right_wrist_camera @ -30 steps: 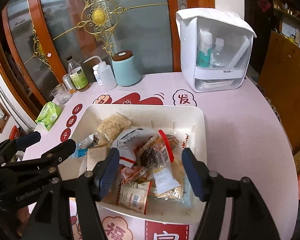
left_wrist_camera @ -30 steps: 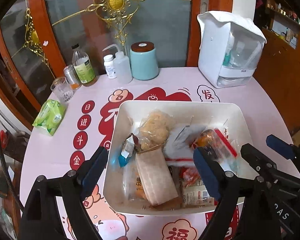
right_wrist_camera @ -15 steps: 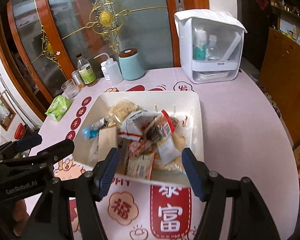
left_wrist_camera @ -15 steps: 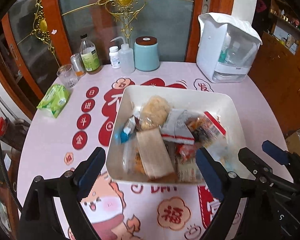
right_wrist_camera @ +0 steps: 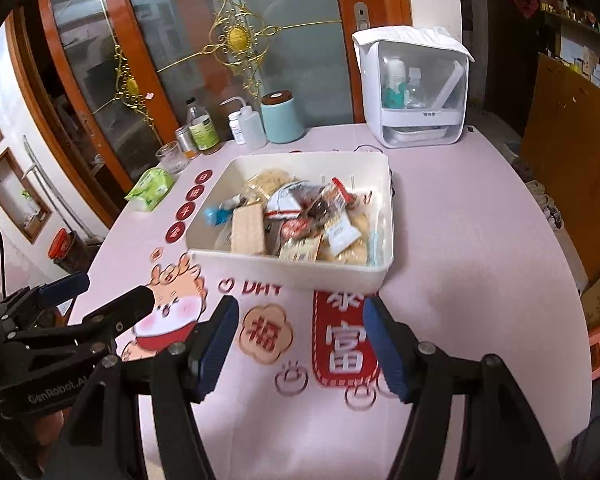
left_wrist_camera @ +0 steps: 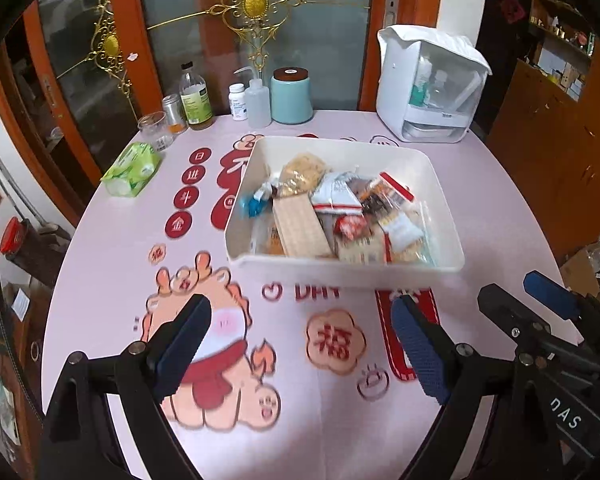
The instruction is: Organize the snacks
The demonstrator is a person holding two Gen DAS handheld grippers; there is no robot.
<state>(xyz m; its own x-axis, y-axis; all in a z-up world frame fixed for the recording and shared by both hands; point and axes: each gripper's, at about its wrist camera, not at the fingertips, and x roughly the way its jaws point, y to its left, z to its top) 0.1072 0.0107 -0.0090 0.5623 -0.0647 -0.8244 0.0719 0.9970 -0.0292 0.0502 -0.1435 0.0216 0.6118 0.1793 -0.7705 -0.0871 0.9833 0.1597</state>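
Lying beyond both gaping tongs, snack-filled white bin, untouched.

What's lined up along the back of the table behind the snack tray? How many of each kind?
Bottles: 3 (green-label bottle, pill bottle, squeeze bottle)
Metal can: 1
Glass cup: 1
Blue canister: 1
White box: 1
Total: 7

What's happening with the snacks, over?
Both grippers, left and right, open, empty, short of the bin. Snacks piled inside. Nothing in the way.
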